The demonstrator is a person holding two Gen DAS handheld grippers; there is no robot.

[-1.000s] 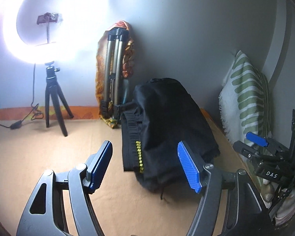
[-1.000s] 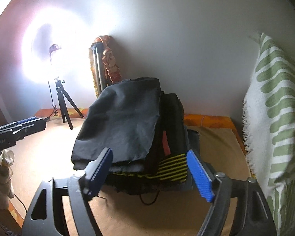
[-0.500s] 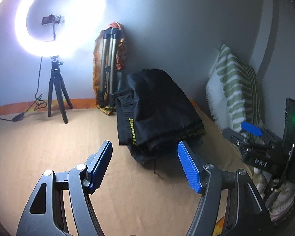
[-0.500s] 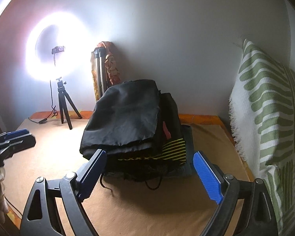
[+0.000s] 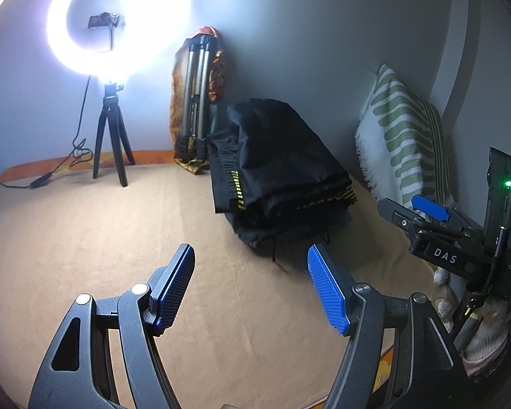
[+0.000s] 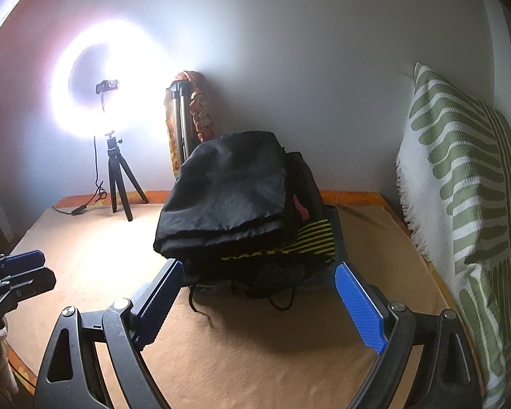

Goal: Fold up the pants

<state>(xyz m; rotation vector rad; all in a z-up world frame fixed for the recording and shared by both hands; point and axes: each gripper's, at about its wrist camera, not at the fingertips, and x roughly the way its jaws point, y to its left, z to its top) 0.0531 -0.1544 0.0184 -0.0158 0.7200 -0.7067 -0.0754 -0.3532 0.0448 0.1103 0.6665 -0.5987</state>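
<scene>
Currently both grippers, left gripper (image 5: 250,286) and right gripper (image 6: 259,301), stand apart and empty; the folded black pants (image 6: 242,204) look soft, light and slippery, best pinched at the stiffer striped waistband (image 6: 306,242).

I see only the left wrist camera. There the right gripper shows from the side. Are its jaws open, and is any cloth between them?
Observer: They stand open and grip nothing. The right gripper points at the stack of pants, which lies just ahead of it.
Operator: What is on the stack's side which I cannot see?
Observer: A small red tag beside the top black fold.
Operator: And at the bottom?
Observer: A grey-blue garment lies under the black ones.
</scene>
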